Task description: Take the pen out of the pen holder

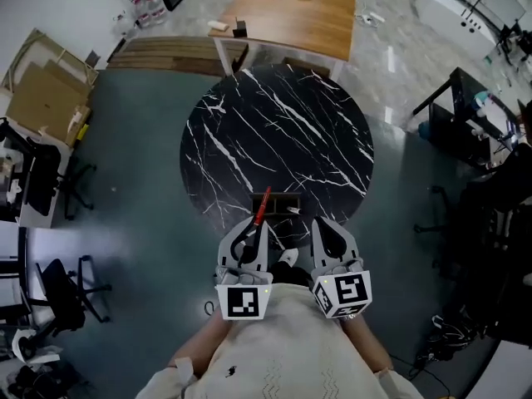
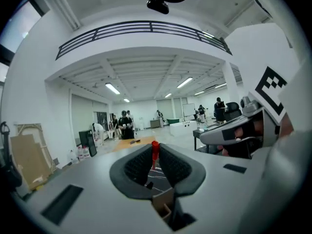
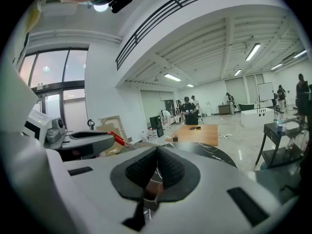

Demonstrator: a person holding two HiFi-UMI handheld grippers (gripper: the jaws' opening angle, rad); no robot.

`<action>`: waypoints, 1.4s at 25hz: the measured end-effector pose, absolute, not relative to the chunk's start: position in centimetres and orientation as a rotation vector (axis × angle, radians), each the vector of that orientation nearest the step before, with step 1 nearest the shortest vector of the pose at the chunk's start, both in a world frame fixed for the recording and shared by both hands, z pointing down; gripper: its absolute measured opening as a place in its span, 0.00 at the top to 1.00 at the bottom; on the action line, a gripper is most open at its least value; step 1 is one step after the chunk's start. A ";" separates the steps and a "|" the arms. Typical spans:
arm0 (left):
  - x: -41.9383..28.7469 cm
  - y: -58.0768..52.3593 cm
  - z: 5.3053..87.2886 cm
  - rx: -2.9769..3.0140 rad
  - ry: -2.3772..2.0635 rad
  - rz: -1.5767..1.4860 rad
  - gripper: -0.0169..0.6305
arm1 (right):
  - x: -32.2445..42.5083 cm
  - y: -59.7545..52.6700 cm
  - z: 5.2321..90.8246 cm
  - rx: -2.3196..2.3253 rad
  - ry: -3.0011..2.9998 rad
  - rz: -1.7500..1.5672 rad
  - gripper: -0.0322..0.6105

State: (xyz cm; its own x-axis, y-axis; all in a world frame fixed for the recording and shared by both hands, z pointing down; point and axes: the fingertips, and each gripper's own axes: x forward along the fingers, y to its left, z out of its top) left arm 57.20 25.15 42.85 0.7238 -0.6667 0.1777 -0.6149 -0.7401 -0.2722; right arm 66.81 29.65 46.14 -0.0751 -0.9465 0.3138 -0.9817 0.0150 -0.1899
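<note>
Our left tool [image 1: 256,228] pinches the pen [image 1: 263,204] below its red end; our right tool [image 1: 321,228] is closed, empty. We judge the pen light, stiff and slick.

Pen [image 1: 263,204] sits between left gripper [image 1: 257,224] jaws, poking ahead past the tips. Pen holder [image 1: 278,201] just ahead, on round table [image 1: 274,123] near edge. Right gripper [image 1: 320,225] beside, to the right. Far table [image 1: 291,19] well ahead.

Lit brightly and evenly by ceiling strip lights [image 2: 112,88]; bends strongly toward round edges, black in corners, slightly soft up close.
</note>
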 end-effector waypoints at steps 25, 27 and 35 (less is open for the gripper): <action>57.3 25.6 39.3 -2.697 1.095 -0.300 0.90 | 67.6 29.1 42.6 2.076 -2.188 0.441 0.92; 57.4 25.4 39.4 -2.703 1.101 -0.282 0.90 | 67.9 28.9 42.6 2.081 -2.182 0.439 0.92; 58.0 25.1 39.7 -2.735 1.070 -0.291 0.90 | 68.0 28.3 42.9 2.071 -2.178 0.448 0.92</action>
State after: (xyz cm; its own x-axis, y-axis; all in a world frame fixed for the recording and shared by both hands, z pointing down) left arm 57.99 25.10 39.71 0.7200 -0.6848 0.1126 -0.6475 -0.7212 -0.2463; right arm 68.01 28.27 42.94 -0.0684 -0.9592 0.2742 -0.9896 0.0303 -0.1408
